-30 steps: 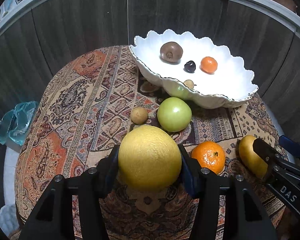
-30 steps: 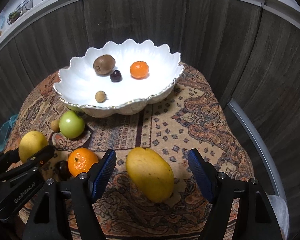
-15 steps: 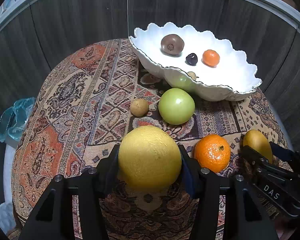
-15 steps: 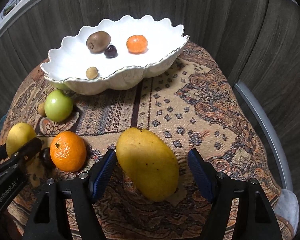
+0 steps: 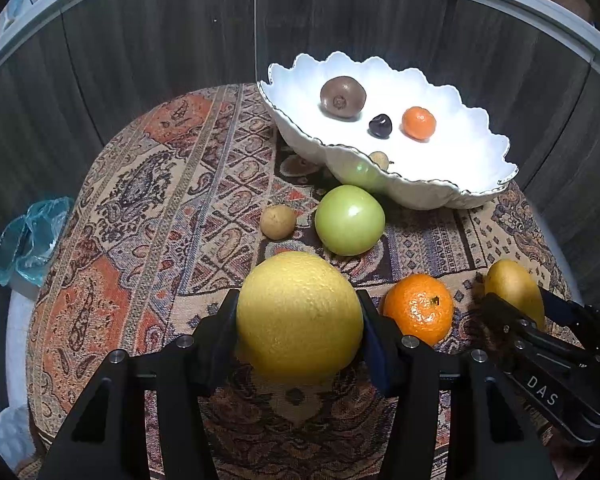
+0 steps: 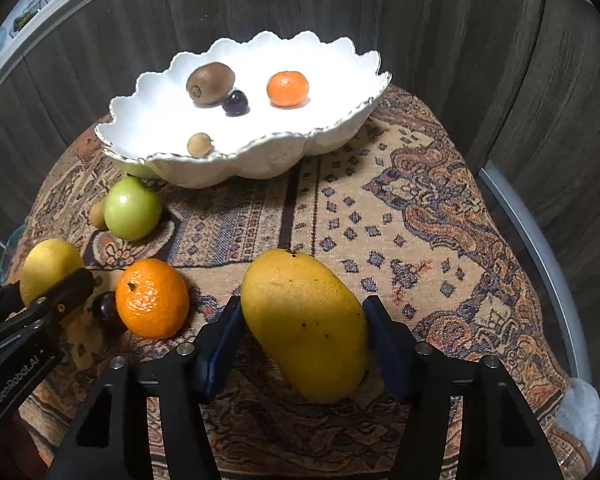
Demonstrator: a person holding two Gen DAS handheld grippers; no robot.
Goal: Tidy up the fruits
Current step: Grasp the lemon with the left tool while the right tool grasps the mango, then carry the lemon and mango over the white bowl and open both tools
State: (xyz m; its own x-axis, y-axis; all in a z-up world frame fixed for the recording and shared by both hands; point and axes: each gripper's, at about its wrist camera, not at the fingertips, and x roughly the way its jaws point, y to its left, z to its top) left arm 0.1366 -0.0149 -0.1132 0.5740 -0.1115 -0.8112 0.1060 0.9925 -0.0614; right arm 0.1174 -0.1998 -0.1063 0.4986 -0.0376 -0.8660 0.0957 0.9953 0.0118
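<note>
- Mango [image 6: 306, 326]: one, yellow, lying on the patterned cloth [image 6: 400, 208] at the near middle of the counter. Long axis runs from near right to far left; the stem end with its dark dot points away, toward the bowl.
- Right gripper [image 6: 302, 344]: its jaws have just been closing, with the mango between them. The left blue pad touches the fruit's flank; at the right pad a thin gap may remain, and I cannot tell whether it presses.
- Large round yellow citrus [image 5: 299, 316]: one, clamped between the black pads of the left gripper [image 5: 298, 330], near left of the counter. Round, so no clear long axis.
- Tangerines: two. One on the cloth [image 5: 418, 309] between the two grippers, stem dimple facing up; one inside the bowl [image 6: 287, 89] at its far right.
- Green apple [image 5: 349, 219]: one, on the cloth just before the bowl's near wall.
- Small tan round fruits: two. One on the cloth [image 5: 278, 221] just left of the apple; one in the bowl [image 6: 199, 144] near its front rim.
- Kiwi [image 6: 210, 82]: one, in the bowl, long axis left to right, blunt end facing near left.
- Dark cherries: two. One in the bowl [image 6: 236, 102] touching the kiwi; one on the cloth [image 6: 105, 309] just left of the loose tangerine.
- White scalloped bowl [image 6: 340, 60]: one, at the far side of the counter.
</note>
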